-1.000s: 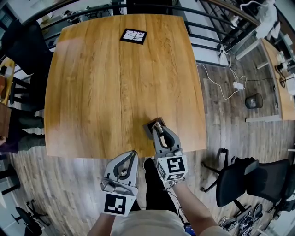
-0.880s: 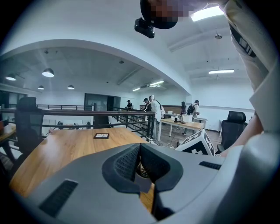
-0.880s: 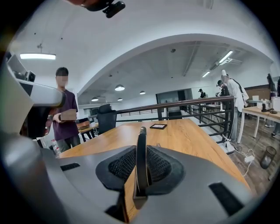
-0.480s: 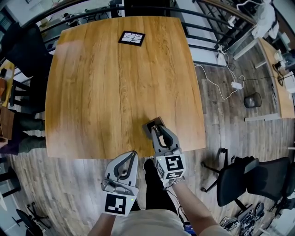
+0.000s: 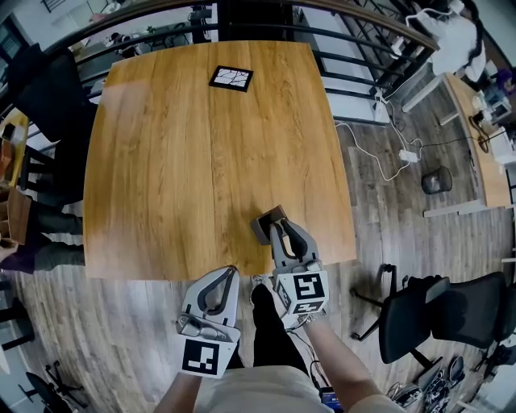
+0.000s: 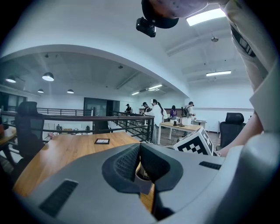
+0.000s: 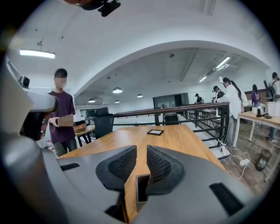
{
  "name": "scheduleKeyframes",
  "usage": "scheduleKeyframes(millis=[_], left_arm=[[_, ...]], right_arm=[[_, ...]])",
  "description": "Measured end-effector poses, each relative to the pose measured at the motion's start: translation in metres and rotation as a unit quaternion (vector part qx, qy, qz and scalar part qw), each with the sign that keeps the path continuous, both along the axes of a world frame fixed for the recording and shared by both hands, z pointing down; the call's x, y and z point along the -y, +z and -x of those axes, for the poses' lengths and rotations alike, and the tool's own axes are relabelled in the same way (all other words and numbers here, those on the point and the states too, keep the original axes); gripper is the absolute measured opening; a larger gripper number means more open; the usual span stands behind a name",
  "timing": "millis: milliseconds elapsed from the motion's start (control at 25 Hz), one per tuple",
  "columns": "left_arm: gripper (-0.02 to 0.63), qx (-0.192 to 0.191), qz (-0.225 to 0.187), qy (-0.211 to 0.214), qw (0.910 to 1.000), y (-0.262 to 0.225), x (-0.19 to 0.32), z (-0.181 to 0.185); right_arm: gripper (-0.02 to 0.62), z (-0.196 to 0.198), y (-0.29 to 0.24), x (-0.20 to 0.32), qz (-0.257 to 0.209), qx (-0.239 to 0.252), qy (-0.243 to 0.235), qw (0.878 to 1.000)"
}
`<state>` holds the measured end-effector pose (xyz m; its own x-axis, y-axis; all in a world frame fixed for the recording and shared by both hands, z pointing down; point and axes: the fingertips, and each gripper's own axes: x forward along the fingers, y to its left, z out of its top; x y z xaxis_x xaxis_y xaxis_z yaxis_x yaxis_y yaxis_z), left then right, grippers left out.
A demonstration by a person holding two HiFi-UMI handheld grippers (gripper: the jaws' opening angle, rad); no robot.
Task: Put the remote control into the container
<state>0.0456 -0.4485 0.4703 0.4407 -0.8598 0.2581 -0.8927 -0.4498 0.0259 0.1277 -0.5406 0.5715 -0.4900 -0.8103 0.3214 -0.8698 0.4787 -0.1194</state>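
A small dark open box (image 5: 268, 223), the container, sits on the wooden table (image 5: 185, 161) near its front right edge. In the right gripper view the box (image 7: 141, 189) shows low between the jaws, its inside dark. My right gripper (image 5: 276, 223) has its tips right over the box, jaws drawn together to a narrow slit with only table wood showing through. My left gripper (image 5: 231, 273) hangs off the table's front edge, pads pressed together, holding nothing. No remote control shows in any view.
A flat black-framed square tile (image 5: 230, 78) lies at the table's far side. A railing (image 5: 266, 12) runs behind the table. A black office chair (image 5: 427, 314) stands on the floor at the right, and a person (image 7: 61, 116) stands at the left.
The head camera has shifted a little. Both grippers and the box keep their places against the table.
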Motion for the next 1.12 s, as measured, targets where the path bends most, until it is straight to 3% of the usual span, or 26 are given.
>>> scheduleKeyframes(millis=[80,120,360,480,760,1120], left_arm=[[0.012,0.048,-0.019,0.037,0.998,-0.006,-0.005,0.0],[0.012,0.053,-0.024,0.041,0.9975,-0.01,-0.007,0.001],[0.012,-0.056,-0.023,-0.023,0.9979,-0.036,-0.022,0.012],[0.012,-0.058,-0.037,-0.019,0.9975,-0.049,-0.033,0.018],[0.012,-0.061,-0.072,-0.007,0.9955,-0.083,-0.072,0.04],[0.012,-0.08,-0.1,-0.003,0.9917,-0.114,-0.155,0.073]], right_arm=[[0.083,-0.001,-0.012,-0.002,-0.012,0.001,0.005,1.0],[0.083,-0.001,-0.019,-0.004,-0.016,0.002,0.008,1.0],[0.081,0.007,-0.062,-0.027,-0.048,0.02,0.004,0.999],[0.041,0.016,-0.092,-0.045,-0.073,0.032,-0.002,0.997],[0.018,0.048,-0.161,-0.103,-0.13,0.048,-0.023,0.99],[0.018,0.097,-0.222,-0.23,-0.161,0.055,-0.08,0.982]])
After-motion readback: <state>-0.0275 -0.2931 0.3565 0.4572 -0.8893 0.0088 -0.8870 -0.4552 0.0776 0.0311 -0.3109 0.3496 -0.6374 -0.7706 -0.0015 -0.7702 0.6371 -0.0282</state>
